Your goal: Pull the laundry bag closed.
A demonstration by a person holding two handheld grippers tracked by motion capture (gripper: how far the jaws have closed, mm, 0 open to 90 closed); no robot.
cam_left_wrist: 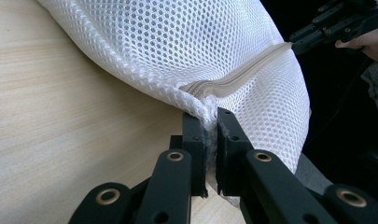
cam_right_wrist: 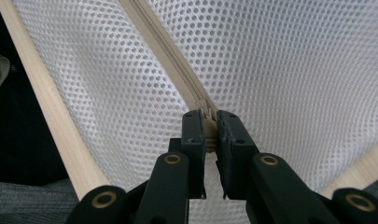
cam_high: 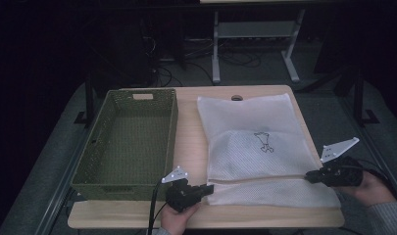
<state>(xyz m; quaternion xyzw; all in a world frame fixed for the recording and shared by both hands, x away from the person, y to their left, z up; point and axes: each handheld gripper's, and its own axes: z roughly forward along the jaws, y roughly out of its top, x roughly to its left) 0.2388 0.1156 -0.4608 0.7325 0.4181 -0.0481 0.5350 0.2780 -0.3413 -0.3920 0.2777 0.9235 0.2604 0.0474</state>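
A white mesh laundry bag point(cam_high: 255, 147) lies flat on the right half of the wooden table point(cam_high: 191, 132), with a beige zipper point(cam_high: 257, 179) running across it near the front edge. My left gripper point(cam_high: 209, 188) is shut on the bag's left edge at the zipper's end; its own view shows mesh pinched between the jaws point(cam_left_wrist: 211, 122). At the zipper's right end my right gripper point(cam_high: 310, 175) is shut on the zipper pull point(cam_right_wrist: 210, 122). From the left gripper view, the right gripper point(cam_left_wrist: 312, 38) sits at the far end of the zipper point(cam_left_wrist: 238, 80).
An empty green woven basket point(cam_high: 95, 166) stands on the left half of the table, close to my left gripper. The table's front edge point(cam_high: 206, 221) lies just below both hands. Dark floor, cables and a desk frame point(cam_high: 255, 44) lie beyond the table.
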